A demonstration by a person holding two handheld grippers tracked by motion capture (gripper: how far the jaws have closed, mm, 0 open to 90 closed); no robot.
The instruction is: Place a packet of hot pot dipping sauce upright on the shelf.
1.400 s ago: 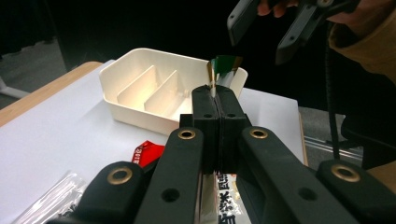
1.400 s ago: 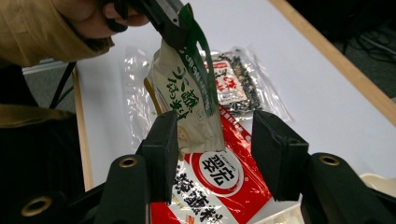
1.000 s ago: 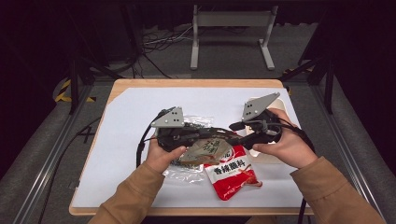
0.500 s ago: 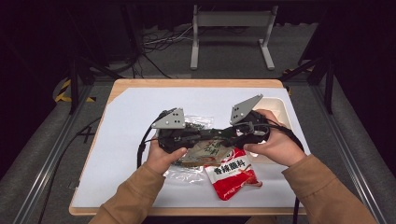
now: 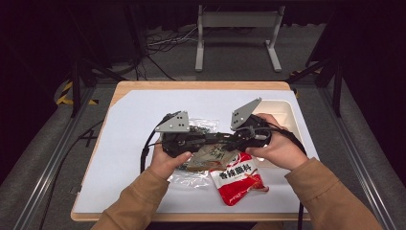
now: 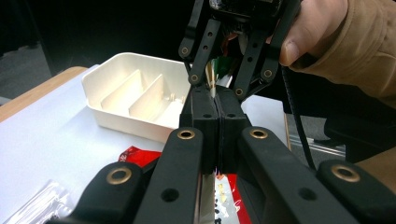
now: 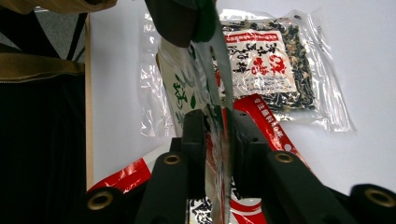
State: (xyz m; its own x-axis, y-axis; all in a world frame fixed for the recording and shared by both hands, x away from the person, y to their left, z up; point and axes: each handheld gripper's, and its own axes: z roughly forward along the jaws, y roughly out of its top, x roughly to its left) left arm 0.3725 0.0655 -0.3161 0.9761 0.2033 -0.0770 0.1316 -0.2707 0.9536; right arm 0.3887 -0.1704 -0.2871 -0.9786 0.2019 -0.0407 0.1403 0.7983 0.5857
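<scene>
A beige snack packet (image 5: 210, 155) with green leaf print hangs just above the table, pinched from both ends. My left gripper (image 5: 201, 142) is shut on its thin edge (image 6: 215, 164). My right gripper (image 5: 235, 140) faces it, shut on the same packet (image 7: 180, 88), whose foil edge runs between the jaws. In the left gripper view my own tips (image 6: 215, 95) almost meet the right gripper (image 6: 214, 77). Under the packet lies a red packet (image 5: 237, 179), also the red packet (image 7: 261, 123).
A clear bag of dark dried food (image 7: 266, 60) lies on the white mat behind the grippers (image 5: 203, 125). A white divided tray (image 5: 287, 115) stands at the right; its compartments (image 6: 126, 93) hold nothing. Crumpled clear plastic (image 5: 189, 177) lies by the left hand.
The right hand has moved its gripper left to meet the left gripper and has closed on the beige packet. The left gripper has stayed in place with the packet.
</scene>
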